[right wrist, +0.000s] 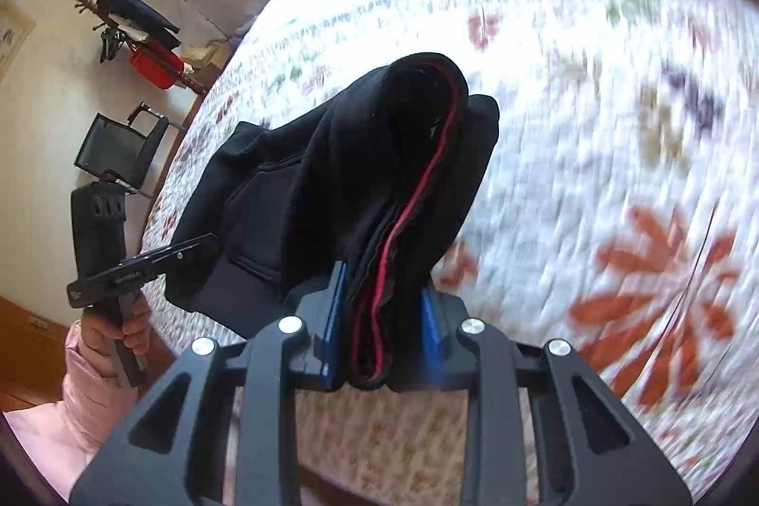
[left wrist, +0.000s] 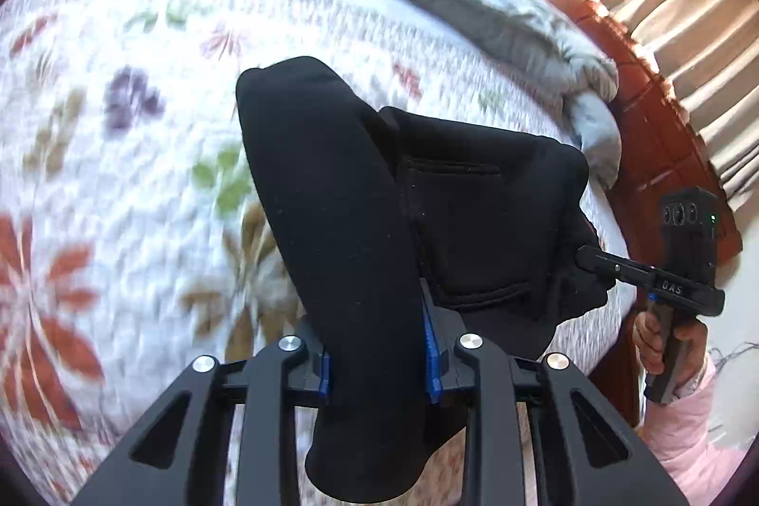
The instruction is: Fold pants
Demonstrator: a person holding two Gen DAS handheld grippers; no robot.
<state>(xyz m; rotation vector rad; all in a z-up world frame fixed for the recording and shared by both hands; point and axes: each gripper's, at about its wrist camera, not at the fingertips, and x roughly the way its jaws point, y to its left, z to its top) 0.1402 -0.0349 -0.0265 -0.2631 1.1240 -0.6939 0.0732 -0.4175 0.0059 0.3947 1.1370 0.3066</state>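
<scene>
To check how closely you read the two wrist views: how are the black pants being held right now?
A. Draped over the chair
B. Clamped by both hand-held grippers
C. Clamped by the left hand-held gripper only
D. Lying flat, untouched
B: the black pants sit pinched in the left hand-held gripper, and also in the right hand-held gripper.

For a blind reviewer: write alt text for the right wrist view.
The right gripper clamps a bunched fold of black pants with a red stripe above a floral bedspread. At left, the left gripper grips the same pants.
</scene>
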